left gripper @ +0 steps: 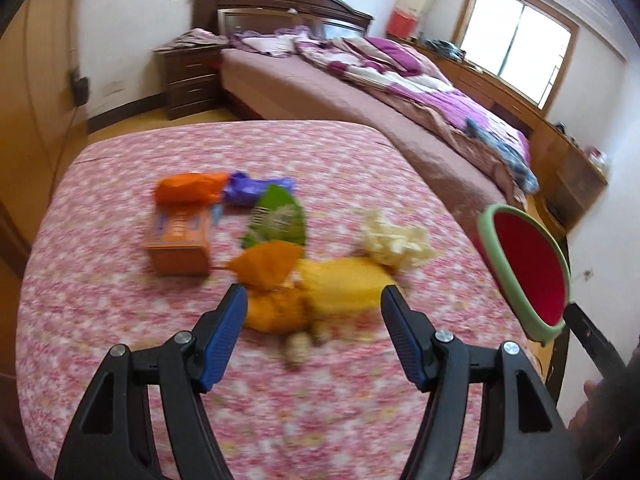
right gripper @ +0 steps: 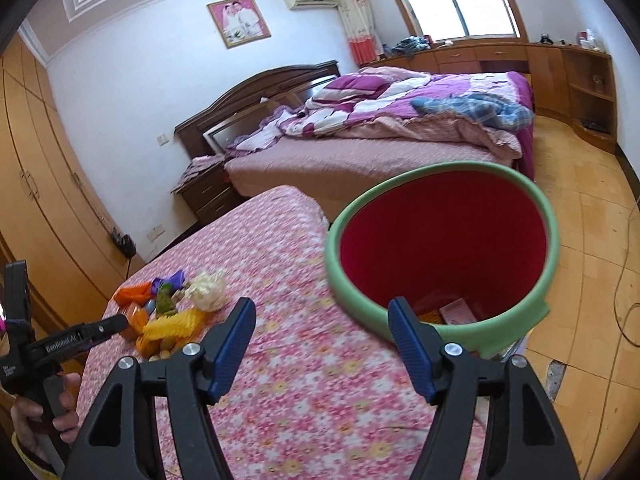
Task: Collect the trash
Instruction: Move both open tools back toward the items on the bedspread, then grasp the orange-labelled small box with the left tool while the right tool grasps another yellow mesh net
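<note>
A blurred pile of trash lies on the pink flowered cloth [left gripper: 120, 360]: an orange box [left gripper: 180, 240], orange [left gripper: 188, 188], purple [left gripper: 252, 188] and green [left gripper: 276, 216] wrappers, crumpled cream paper [left gripper: 396, 240] and yellow wrappers [left gripper: 340, 284]. My left gripper [left gripper: 313, 300] hovers open just short of the yellow wrappers, with nothing between its pads. A red bin with a green rim [right gripper: 552, 240] tilts its mouth toward my right gripper [right gripper: 320, 312]. That gripper is open: its right finger [right gripper: 408, 344] reaches over the near rim, and its left finger stays outside.
The bin holds some pink and orange scraps [right gripper: 456, 312]. A large bed with a purple quilt [right gripper: 400, 108] stands beyond the covered surface. A wardrobe [right gripper: 36, 200] lines the left wall. The tiled floor [right gripper: 592, 280] to the right has cables on it. A person's hand [right gripper: 60, 404] grips the left tool.
</note>
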### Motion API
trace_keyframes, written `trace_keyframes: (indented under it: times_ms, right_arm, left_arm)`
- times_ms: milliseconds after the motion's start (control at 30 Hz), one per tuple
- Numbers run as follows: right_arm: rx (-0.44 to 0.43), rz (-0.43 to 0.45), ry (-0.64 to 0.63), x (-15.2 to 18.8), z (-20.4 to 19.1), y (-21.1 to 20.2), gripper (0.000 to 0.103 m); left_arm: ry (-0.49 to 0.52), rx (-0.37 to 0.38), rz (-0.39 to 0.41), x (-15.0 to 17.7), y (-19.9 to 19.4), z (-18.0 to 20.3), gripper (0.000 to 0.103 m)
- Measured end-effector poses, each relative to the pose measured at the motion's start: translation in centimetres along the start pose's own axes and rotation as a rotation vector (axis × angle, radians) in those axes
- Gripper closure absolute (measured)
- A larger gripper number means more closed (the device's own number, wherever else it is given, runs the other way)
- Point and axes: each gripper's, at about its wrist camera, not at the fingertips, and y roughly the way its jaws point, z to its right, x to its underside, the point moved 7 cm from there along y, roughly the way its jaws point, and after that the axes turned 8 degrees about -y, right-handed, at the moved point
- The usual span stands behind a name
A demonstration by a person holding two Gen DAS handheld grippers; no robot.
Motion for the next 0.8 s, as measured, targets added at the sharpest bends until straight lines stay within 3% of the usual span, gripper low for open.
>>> trace_keyframes:
  times_ms: [233,400,600,800]
  right_arm:
    - [-0.012,-0.033,-0.035,0.7,-1.8,0.9,0.029]
    - [-0.008,-0.054,-0.041,1.1,-2.2,1.9,0.025]
    - [0.006,-0.079,-0.040,1.4,-2.3,3.1,0.022]
    - [-0.001,-0.098,-0.052,1.7,-2.8,4.1,0.021]
  left_arm:
    - [-0.030,-0.113,0.051,-2.4,0.7,-4.5,0.034]
    - [-0.054,-0.161,0.045,-3.6,2.4,-7.2,0.034]
    - [-0.082,-0.195,0.008,-3.9,5.2,-9.0,0.034]
    - [-0.126,-0.183,-0.027,-3.7,7.0,-10.0,0.034]
